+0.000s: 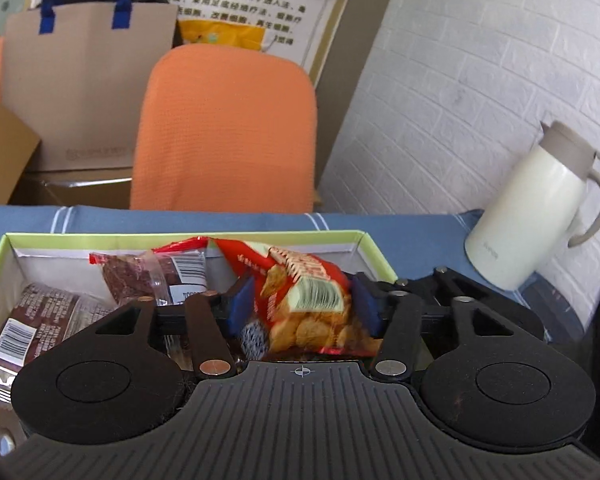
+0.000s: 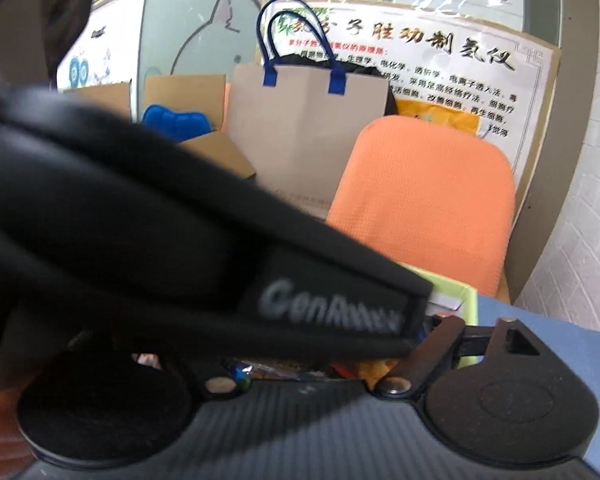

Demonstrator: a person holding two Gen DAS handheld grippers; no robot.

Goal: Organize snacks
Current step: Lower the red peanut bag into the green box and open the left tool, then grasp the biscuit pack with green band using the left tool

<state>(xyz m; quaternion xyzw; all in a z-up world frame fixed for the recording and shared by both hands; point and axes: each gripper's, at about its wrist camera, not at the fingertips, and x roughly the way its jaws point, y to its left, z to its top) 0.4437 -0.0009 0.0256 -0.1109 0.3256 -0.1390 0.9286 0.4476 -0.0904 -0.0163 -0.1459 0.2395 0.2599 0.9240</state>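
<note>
The left gripper (image 1: 302,304) stands spread around a red snack packet (image 1: 300,300) inside the green-rimmed box (image 1: 374,246), pads seemingly clear: the placing step. The right gripper's fingers are hidden, state untellable. Next, the left likely must withdraw without snagging the packet.

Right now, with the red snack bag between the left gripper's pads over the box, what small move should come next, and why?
Probably open the left gripper a little wider and draw it back: the red snack bag already sits over the green-rimmed box beside the brown packets, with its pads barely pressing it.
</note>
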